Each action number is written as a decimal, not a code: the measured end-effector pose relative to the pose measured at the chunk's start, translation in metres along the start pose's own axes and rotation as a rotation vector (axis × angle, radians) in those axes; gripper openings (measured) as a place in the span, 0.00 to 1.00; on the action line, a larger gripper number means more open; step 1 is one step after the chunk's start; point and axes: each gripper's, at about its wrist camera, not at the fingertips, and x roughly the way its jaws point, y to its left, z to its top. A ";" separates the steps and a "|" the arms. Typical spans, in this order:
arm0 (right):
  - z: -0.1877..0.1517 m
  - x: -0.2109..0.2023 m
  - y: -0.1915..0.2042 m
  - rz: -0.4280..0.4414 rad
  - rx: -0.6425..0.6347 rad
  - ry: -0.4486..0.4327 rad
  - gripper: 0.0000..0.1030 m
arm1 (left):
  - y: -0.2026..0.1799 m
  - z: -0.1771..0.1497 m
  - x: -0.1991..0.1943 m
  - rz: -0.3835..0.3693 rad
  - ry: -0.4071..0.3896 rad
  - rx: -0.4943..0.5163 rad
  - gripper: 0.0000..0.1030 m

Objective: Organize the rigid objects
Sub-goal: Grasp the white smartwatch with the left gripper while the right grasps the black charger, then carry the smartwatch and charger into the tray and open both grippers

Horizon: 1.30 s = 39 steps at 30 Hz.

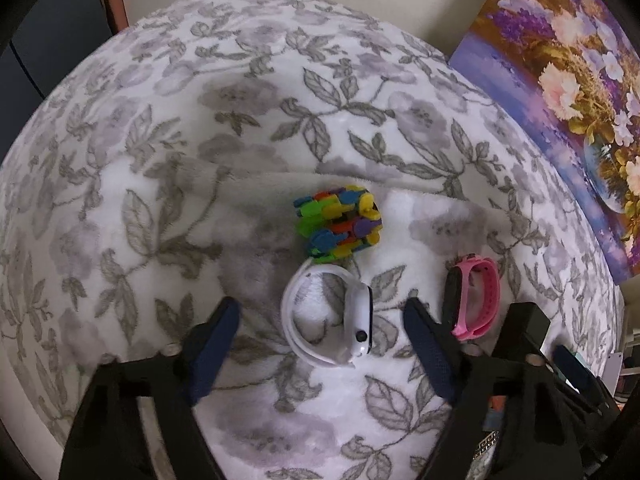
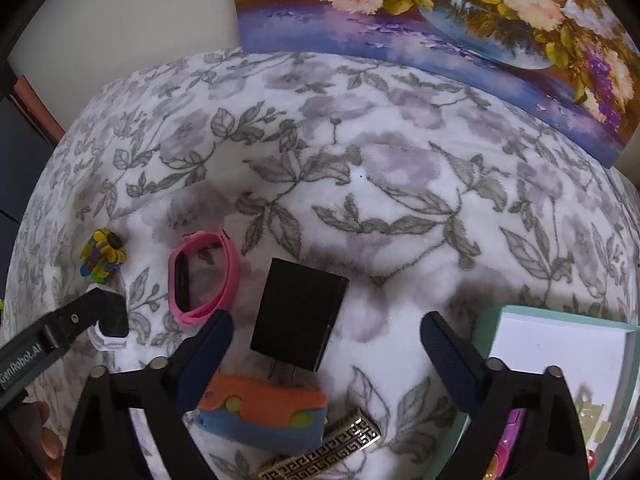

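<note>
Grippers poised over loose items on a floral blanket [image 1: 120, 160], both with jaws spread and holding nothing.

Left gripper [image 1: 322, 312] straddles the white watch [image 1: 328, 316], which lies between its fingers, loop open to the camera, case at 3 o'clock, long axis running 12 to 6; that framing suggests it is the next pick. At 12 o'clock from it, touching or nearly so, sits the toy block [image 1: 338, 222]. The pink band [image 1: 476, 298] lies at 3 o'clock, just outside the right-hand finger, long axis also 12 to 6. Right gripper [image 2: 326, 330] hangs over the black charger [image 2: 300, 316], prongs pointing at 6 o'clock toward the orange-blue case [image 2: 264, 412]. A patterned bar [image 2: 328, 448] lies below. The teal box [image 2: 560, 344] at 3 o'clock, already holding items, looks like the destination.
</note>
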 end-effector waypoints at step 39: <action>-0.027 -0.064 -0.076 -0.024 0.109 -0.068 0.42 | -0.057 -0.013 -0.108 -0.079 -0.217 0.179 0.46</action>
